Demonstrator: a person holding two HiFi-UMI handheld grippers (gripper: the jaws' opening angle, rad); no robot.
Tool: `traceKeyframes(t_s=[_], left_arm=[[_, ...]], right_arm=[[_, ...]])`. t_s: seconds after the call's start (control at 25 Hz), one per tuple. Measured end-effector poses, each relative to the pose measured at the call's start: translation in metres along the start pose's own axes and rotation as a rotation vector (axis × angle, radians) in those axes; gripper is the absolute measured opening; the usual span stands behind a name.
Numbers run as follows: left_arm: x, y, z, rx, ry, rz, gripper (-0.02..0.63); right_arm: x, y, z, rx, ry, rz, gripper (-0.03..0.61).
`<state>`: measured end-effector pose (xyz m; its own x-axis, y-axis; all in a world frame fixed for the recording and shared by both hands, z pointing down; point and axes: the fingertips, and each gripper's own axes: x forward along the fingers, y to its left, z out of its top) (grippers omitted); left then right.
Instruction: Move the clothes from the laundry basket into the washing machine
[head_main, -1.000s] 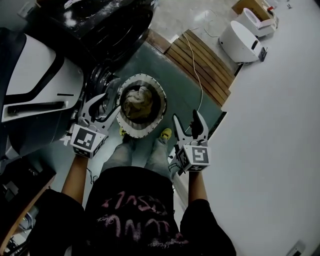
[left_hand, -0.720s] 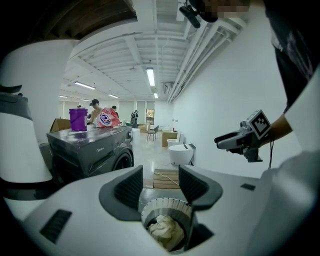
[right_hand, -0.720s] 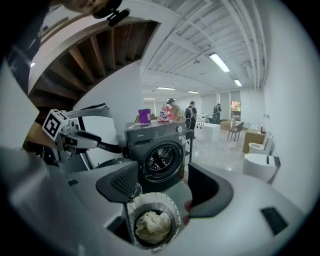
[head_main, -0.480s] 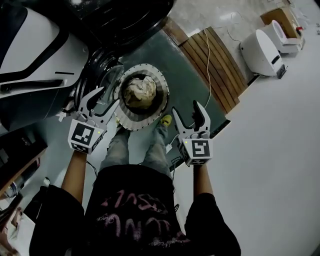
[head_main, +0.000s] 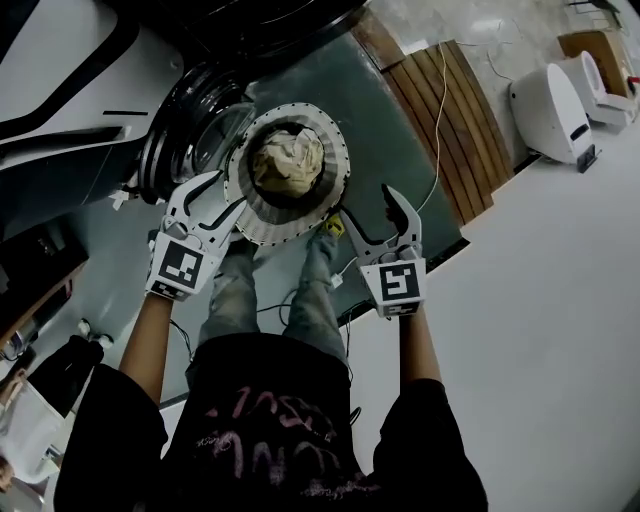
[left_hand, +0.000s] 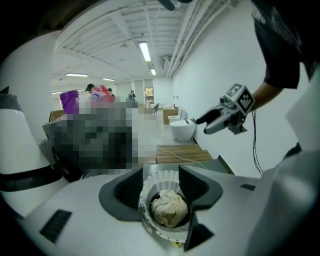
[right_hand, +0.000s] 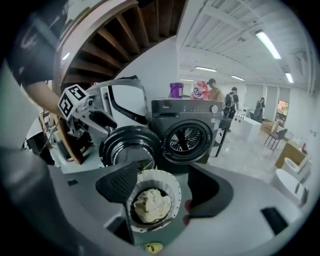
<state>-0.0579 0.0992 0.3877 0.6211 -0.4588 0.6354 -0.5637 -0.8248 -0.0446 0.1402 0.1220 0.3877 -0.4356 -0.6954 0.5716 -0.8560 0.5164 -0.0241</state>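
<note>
At the far left of the head view stands a white housing (head_main: 60, 80) with a black stripe. Next to it the washing machine's round door (head_main: 190, 135) hangs open, close against the left rim of the laundry basket (head_main: 268, 233). The left gripper (head_main: 212, 198) hovers over that gap, its jaws moderately apart and holding nothing. The cream clothes (head_main: 287, 160) lie bunched inside the basket. The right gripper (head_main: 372, 208), jaws wide and empty, is by the basket's right rim, above a yellow shoe (head_main: 331, 227). Further right a cable (head_main: 437, 110) crosses wooden slats (head_main: 468, 120), then comes a white device (head_main: 550, 110).
</note>
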Motion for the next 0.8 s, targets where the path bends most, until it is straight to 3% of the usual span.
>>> traceKeyframes(t_s=[0.2,0.32,0.48,0.8], left_arm=[[0.018,-0.011,-0.041,0.054,0.107,-0.044,0.229],[0.03,-0.015,-0.066,0.045,0.144,-0.051,0.229],[0.049,-0.025,-0.098,0.041,0.193,-0.06,0.229],[0.098,-0.046,-0.151,0.026,0.24,-0.085,0.229]], right_arm=[[0.028,0.008,-0.027,-0.122,0.093,0.099,0.322],[0.044,0.015,-0.042,-0.182,0.118,0.148,0.327],[0.066,0.022,-0.078,-0.177,0.16,0.203,0.33],[0.108,0.033,-0.145,-0.333,0.251,0.318,0.339]])
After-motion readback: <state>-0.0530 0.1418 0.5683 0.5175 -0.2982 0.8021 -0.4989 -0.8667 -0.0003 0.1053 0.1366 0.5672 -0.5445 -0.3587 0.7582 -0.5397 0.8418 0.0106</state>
